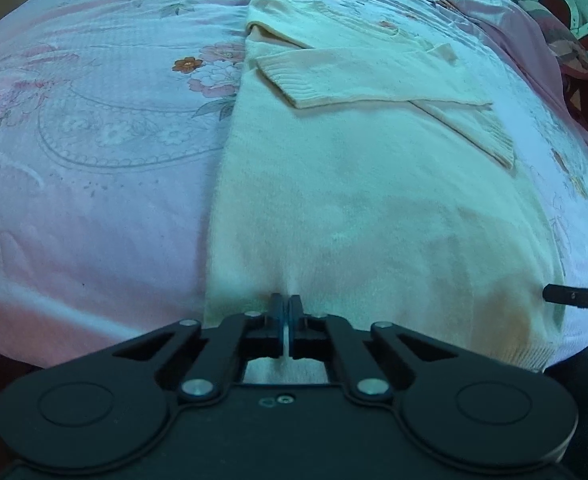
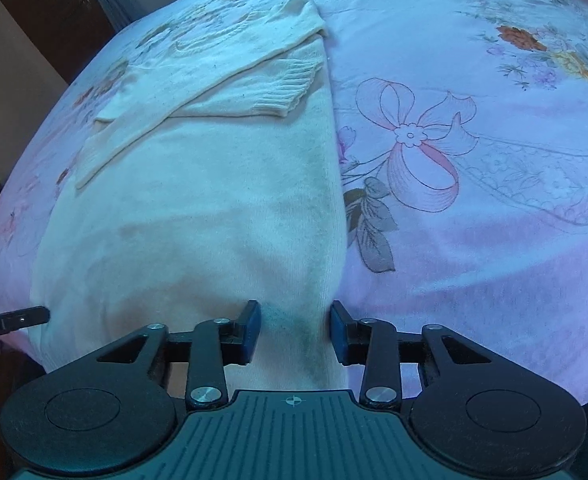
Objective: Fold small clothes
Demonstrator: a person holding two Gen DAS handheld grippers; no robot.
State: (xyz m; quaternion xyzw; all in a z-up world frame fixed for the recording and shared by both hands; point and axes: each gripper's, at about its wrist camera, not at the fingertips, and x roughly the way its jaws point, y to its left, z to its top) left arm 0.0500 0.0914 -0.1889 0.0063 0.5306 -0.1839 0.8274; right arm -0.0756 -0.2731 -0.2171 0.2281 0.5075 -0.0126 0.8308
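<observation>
A cream knit sweater lies flat on the floral bedsheet, both sleeves folded across its chest. My left gripper is shut on the sweater's near hem at its left corner. In the right wrist view the sweater fills the left half. My right gripper is open, its jaws either side of the hem at the right corner. The right gripper's fingertip shows at the right edge of the left view; the left gripper's fingertip shows at the left edge of the right view.
The pink and white bedsheet with bow and flower prints spreads around the sweater. A crumpled pink cloth and a patterned pillow lie at the far right. Dark furniture stands beyond the bed.
</observation>
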